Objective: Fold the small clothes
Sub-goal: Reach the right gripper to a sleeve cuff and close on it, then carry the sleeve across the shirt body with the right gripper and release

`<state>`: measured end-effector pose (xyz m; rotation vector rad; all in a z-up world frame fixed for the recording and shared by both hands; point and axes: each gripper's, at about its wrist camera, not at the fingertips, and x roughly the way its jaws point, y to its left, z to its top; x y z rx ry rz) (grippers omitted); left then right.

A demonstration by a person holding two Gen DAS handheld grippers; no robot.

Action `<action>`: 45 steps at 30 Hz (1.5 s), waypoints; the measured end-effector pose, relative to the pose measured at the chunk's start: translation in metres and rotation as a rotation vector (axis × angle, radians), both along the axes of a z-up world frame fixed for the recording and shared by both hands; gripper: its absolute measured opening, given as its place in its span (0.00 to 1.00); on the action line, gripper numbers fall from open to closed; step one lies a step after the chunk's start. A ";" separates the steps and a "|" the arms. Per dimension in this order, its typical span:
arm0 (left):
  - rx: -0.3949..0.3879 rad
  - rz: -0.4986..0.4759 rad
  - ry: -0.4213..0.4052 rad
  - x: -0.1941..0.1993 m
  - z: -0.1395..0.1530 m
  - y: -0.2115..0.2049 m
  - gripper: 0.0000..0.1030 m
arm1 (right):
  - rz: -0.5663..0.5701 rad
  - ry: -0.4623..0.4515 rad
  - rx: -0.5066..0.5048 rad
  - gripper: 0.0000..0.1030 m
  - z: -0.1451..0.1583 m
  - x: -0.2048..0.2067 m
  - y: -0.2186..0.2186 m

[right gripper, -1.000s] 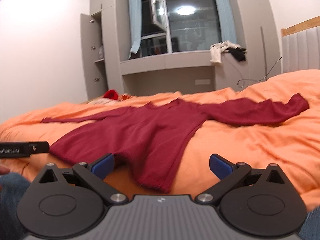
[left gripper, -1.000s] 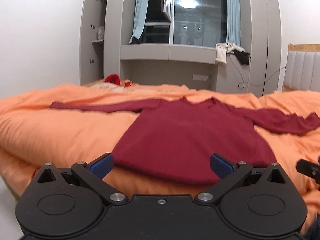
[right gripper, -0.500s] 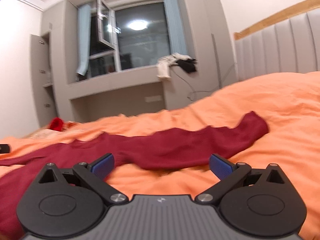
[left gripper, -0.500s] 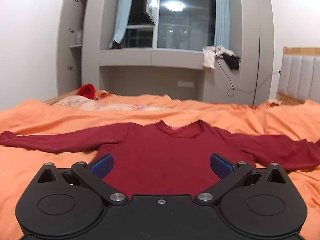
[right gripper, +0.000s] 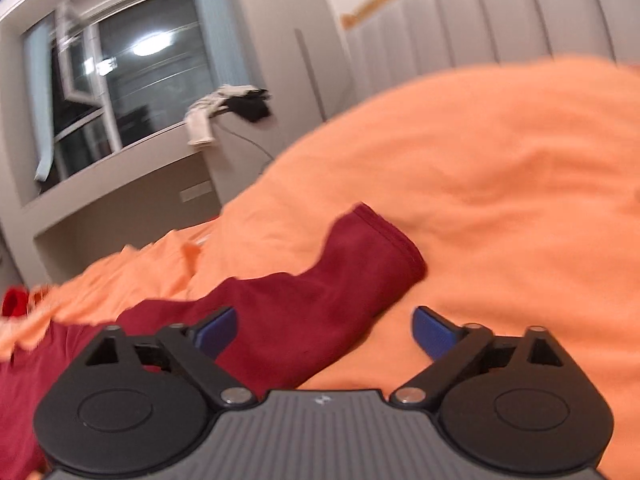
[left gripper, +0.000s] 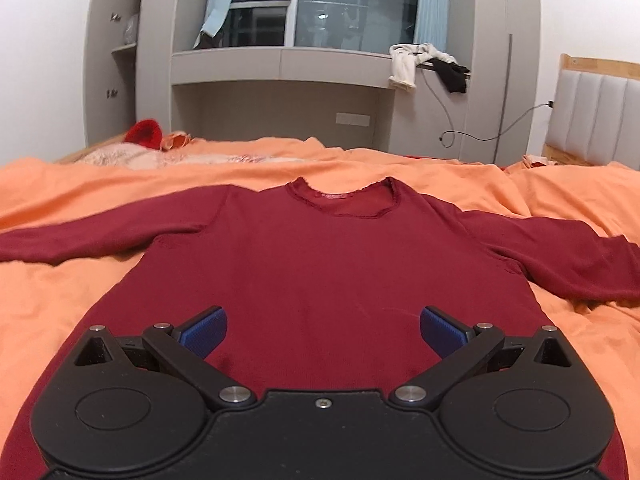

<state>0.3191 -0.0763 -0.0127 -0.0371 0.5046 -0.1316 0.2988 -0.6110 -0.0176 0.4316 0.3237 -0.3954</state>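
Note:
A dark red long-sleeved sweater lies flat on the orange duvet, neckline away from me, both sleeves spread out. My left gripper hovers over the sweater's body, open, nothing between its blue pads. In the right wrist view the sweater's right sleeve ends in a cuff just ahead. My right gripper is tilted over that sleeve end. Its jaws are closing, the sleeve lies below them and the pads do not press it.
A padded headboard rises on the right. A grey window unit with white and black clothes draped on its ledge stands beyond the bed. Red and pale items lie at the bed's far left.
The left gripper moved forward over the sweater's body from its hem. The right gripper swung right along the sleeve to the cuff and rolled, and its jaws narrowed slightly.

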 end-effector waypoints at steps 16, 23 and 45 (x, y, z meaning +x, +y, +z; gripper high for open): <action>0.008 0.032 -0.013 -0.002 0.006 0.012 1.00 | -0.219 -0.116 0.070 0.03 0.023 0.011 -0.037; -0.030 0.067 0.002 0.002 0.013 0.029 1.00 | -0.165 -0.104 0.031 0.03 0.044 0.018 -0.034; -0.115 0.401 0.080 0.015 0.022 0.135 1.00 | 0.606 -0.236 -0.294 0.03 0.100 0.134 0.301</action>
